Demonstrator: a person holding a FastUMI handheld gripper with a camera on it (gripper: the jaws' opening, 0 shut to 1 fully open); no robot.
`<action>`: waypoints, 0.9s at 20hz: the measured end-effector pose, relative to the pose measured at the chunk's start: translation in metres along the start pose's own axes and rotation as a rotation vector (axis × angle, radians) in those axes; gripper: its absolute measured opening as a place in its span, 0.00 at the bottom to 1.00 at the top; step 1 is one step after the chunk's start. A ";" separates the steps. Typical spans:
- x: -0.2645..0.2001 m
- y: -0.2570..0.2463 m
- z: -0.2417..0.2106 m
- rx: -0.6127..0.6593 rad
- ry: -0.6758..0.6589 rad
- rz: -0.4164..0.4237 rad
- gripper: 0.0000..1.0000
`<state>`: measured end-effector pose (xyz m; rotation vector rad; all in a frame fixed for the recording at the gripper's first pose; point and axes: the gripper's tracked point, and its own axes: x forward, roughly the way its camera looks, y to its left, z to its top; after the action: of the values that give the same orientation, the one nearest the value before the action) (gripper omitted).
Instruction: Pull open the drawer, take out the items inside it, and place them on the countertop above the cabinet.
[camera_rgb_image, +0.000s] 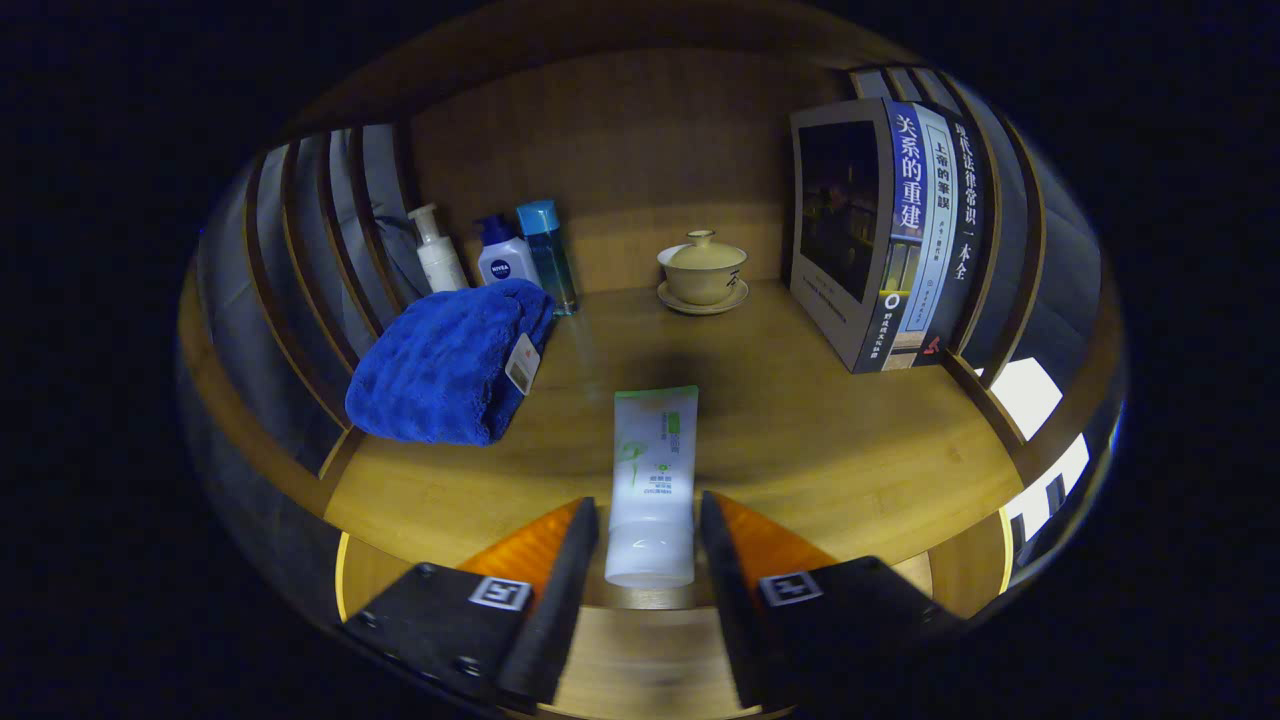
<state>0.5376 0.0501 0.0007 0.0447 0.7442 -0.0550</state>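
A white tube with green print (652, 470) lies flat on the wooden countertop (820, 430), its long axis pointing away from me. Its near, rounded end sits between my fingertips, close to the counter's front edge. My gripper (650, 505) is open: a finger stands on each side of the tube's near end, with a thin gap on both sides. The drawer and the cabinet front lie below what I can see.
A folded blue towel (445, 365) lies left of the tube. Behind it stand a white pump bottle (438, 250), a white-and-blue bottle (507, 258) and a clear blue bottle (550, 255). A lidded cup on a saucer (703, 270) sits at the back. Upright books (885, 235) stand at the right. Slatted walls close both sides.
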 end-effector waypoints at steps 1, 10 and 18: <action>0.000 -0.001 0.001 -0.002 -0.005 0.000 0.82; -0.057 0.000 0.033 -0.025 -0.160 0.031 0.99; -0.210 0.042 0.027 -0.134 -0.477 0.123 0.98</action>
<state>0.4044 0.0980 0.1632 -0.0497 0.2658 0.0998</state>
